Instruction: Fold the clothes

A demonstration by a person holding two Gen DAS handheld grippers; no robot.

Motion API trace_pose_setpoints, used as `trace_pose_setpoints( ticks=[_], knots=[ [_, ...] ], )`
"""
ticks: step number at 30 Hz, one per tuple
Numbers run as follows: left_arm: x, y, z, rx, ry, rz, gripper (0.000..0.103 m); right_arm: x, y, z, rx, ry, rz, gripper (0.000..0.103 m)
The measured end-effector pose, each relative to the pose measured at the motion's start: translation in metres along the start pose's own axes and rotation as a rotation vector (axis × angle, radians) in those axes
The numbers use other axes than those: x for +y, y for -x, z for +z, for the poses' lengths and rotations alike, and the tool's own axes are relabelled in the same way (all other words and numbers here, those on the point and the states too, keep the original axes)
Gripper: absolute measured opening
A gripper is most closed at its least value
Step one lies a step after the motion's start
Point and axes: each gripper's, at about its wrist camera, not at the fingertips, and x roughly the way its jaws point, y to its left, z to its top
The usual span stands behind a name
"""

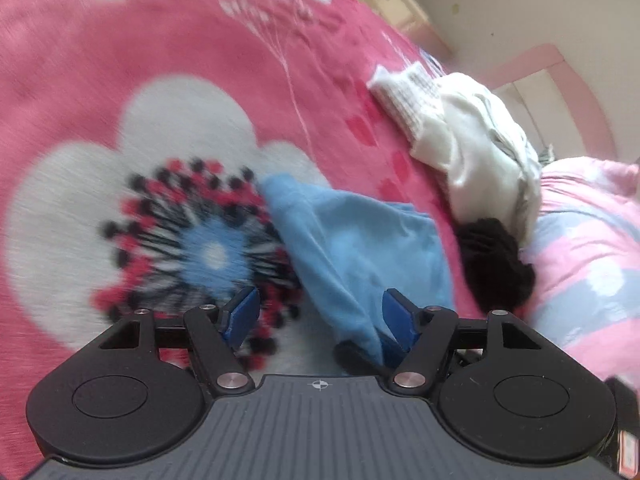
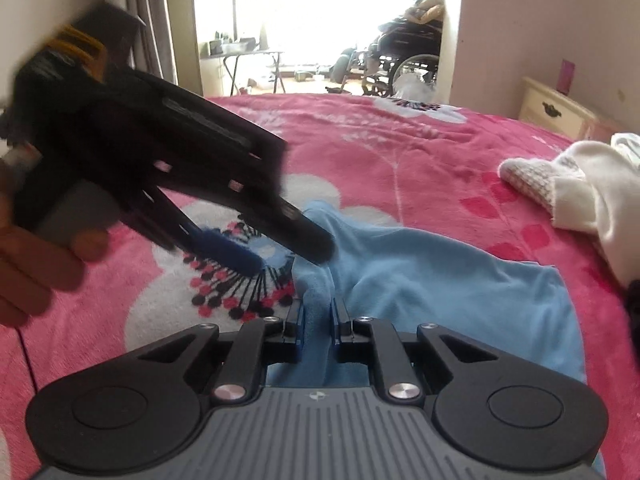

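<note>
A light blue garment (image 2: 440, 280) lies crumpled on the pink flowered bedspread (image 2: 400, 140). My right gripper (image 2: 318, 314) is shut on a raised fold of it, the cloth pinched between the blue pads. My left gripper (image 1: 320, 316) is open and wide. The blue garment (image 1: 352, 248) runs down past its right pad (image 1: 400, 320), which it seems to brush; the left pad (image 1: 240, 312) is bare. In the right wrist view the left gripper (image 2: 288, 258) appears blurred, angled down over the garment's left edge, with a hand (image 2: 32, 272) holding it.
A white knit garment (image 1: 480, 140) (image 2: 580, 184) and a black one (image 1: 496, 264) lie heaped to the right. A pink and blue quilt (image 1: 580, 260) lies beyond them. A cream nightstand (image 2: 560, 112) stands by the wall. A wheelchair (image 2: 400, 56) is in the doorway.
</note>
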Motion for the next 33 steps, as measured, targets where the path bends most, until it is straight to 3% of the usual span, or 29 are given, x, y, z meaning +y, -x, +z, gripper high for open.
trace_pose_setpoints(
  ticks=[3, 7, 10, 11, 12, 13, 15, 18, 19, 23, 27, 33],
  knots=[
    [-0.002, -0.013, 0.004, 0.008, 0.018, -0.017, 0.066, -0.001, 0.005, 0.001, -0.014, -0.007, 0.009, 0.014],
    [-0.01, -0.03, 0.009, 0.02, 0.014, -0.035, 0.055, 0.0, 0.011, 0.002, -0.038, -0.001, 0.036, 0.015],
    [-0.019, -0.043, 0.008, 0.031, -0.021, -0.029, 0.044, -0.006, 0.014, 0.002, -0.027, 0.002, 0.106, 0.02],
    [-0.021, -0.046, 0.007, 0.036, -0.039, -0.025, 0.044, -0.012, 0.019, 0.001, -0.025, -0.021, 0.14, 0.029],
    [-0.022, -0.046, 0.006, 0.035, -0.056, -0.021, 0.044, -0.021, 0.026, 0.0, -0.029, -0.053, 0.183, 0.044],
    [-0.023, -0.046, 0.006, 0.035, -0.073, -0.018, 0.043, -0.035, 0.036, -0.001, -0.047, -0.102, 0.219, 0.048],
    [-0.026, -0.046, 0.004, 0.034, -0.107, -0.011, 0.042, -0.065, 0.055, -0.002, -0.084, -0.2, 0.287, 0.05],
    [-0.025, -0.046, 0.005, 0.033, -0.124, -0.009, 0.041, -0.124, 0.068, -0.001, -0.119, -0.312, 0.214, 0.054],
    [-0.026, -0.046, 0.004, 0.031, -0.131, -0.007, 0.041, -0.145, 0.065, -0.001, -0.107, -0.344, 0.159, 0.054],
    [-0.028, -0.047, 0.001, 0.026, -0.17, 0.006, 0.041, -0.221, 0.025, -0.012, 0.037, -0.512, 0.148, 0.056],
    [-0.028, -0.047, 0.0, 0.023, -0.187, 0.007, 0.041, -0.254, -0.014, -0.028, 0.132, -0.619, 0.281, 0.055],
    [-0.028, -0.047, -0.001, 0.026, -0.223, 0.003, 0.041, -0.275, -0.045, -0.018, 0.137, -0.639, 0.445, 0.054]
  ],
)
